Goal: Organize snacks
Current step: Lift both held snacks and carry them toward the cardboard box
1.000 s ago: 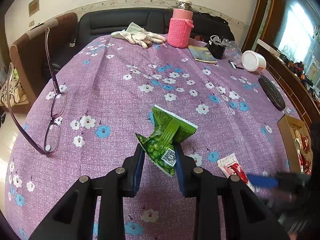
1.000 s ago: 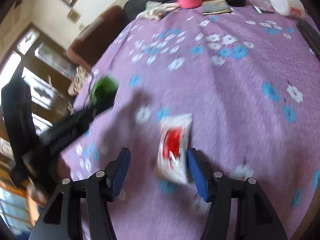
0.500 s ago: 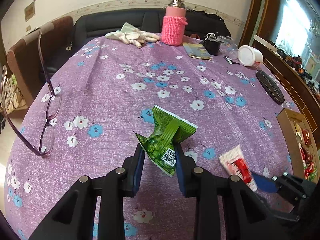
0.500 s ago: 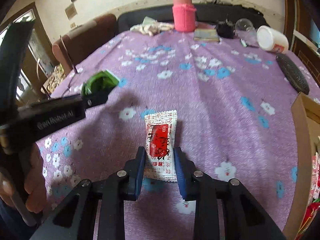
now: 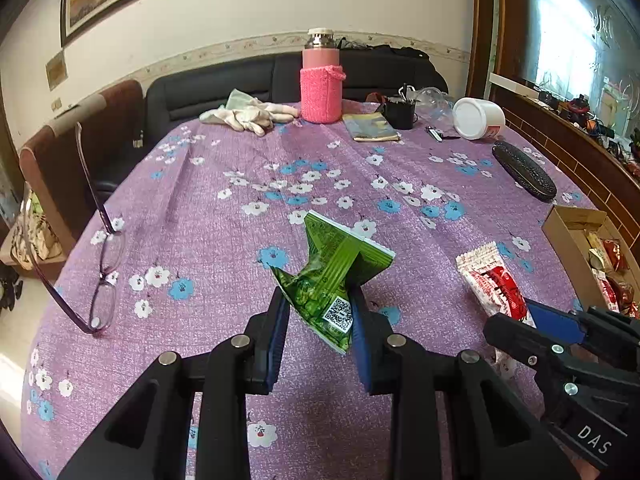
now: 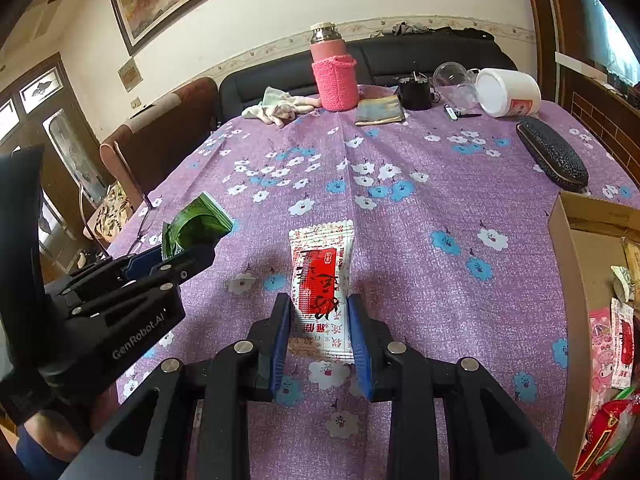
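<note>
My left gripper (image 5: 320, 312) is shut on a crumpled green snack packet (image 5: 332, 276), held above the purple flowered tablecloth (image 5: 224, 240). My right gripper (image 6: 318, 320) is shut on the near end of a white and red snack packet (image 6: 320, 276), lifted off the cloth. In the left wrist view that red packet (image 5: 490, 280) and the right gripper (image 5: 536, 320) show at lower right. In the right wrist view the left gripper (image 6: 160, 260) with the green packet (image 6: 196, 224) shows at left. A cardboard box (image 6: 572, 264) with several snacks sits at the right table edge.
Purple-framed glasses (image 5: 100, 280) lie at the left edge. At the far end stand a pink flask (image 5: 322, 80), white gloves (image 5: 248, 114), a booklet (image 5: 372, 128), a black cup (image 5: 400, 110), a white tub (image 5: 478, 118) and a dark glasses case (image 5: 524, 176). A hand (image 6: 60, 436) holds the left gripper.
My right gripper closed on the red packet and lifted it a little off the cloth. The left gripper kept its grip on the green packet and tilted so more of the room shows.
</note>
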Available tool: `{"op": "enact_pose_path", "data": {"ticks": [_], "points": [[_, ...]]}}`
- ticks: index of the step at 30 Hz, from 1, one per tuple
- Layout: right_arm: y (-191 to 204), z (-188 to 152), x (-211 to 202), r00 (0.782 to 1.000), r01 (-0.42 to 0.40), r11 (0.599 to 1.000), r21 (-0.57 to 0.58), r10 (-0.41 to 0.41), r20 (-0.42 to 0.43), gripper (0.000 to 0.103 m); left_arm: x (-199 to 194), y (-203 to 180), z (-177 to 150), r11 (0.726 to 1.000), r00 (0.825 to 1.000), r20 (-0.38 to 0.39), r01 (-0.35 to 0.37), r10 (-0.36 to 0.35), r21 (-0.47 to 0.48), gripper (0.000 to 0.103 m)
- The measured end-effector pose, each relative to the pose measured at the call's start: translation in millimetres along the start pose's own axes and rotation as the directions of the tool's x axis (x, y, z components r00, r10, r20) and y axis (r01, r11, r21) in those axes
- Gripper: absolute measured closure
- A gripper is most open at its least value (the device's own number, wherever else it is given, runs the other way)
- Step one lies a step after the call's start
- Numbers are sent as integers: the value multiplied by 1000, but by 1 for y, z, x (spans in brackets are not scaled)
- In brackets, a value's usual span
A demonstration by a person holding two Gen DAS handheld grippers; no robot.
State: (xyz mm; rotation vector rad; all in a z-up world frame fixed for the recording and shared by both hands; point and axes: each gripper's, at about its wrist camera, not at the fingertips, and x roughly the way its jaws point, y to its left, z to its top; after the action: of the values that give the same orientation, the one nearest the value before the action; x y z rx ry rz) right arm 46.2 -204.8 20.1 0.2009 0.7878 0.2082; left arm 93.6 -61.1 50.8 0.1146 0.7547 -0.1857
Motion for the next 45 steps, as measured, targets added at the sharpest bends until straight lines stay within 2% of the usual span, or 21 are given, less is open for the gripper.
{"op": "enact_pose_path", "data": {"ticks": [3, 10, 14, 19, 27, 36, 45], "points": [[1, 1, -2, 1000, 5, 1000, -1, -5, 14, 72, -4, -3, 0, 1000, 999, 28, -20, 20, 14, 74], [-1, 2, -2, 999, 21, 1000, 4, -21, 29, 72, -16, -6, 3, 1000, 998, 63, -11, 10, 22, 74], [-3, 2, -3, 997, 62, 998, 7, -63, 50, 72, -18, -7, 2, 1000, 998, 66, 1, -3, 23, 74], [-16, -1, -30, 991, 89, 993, 78, -97, 97, 72, -18, -4, 1, 1000, 998, 59, 17, -18, 9, 74], [-30, -31, -55, 984, 129, 984, 120, -142, 105, 72, -18, -5, 1, 998, 997, 37, 68, -68, -8, 74], [-16, -43, -66, 971, 175, 982, 72, -184, 152, 72, -25, -9, 0, 997, 996, 51, 74, -74, 7, 74], [-26, -43, -59, 970, 182, 981, 73, -191, 153, 72, -27, -9, -2, 996, 995, 50, 88, -89, 10, 74]]}}
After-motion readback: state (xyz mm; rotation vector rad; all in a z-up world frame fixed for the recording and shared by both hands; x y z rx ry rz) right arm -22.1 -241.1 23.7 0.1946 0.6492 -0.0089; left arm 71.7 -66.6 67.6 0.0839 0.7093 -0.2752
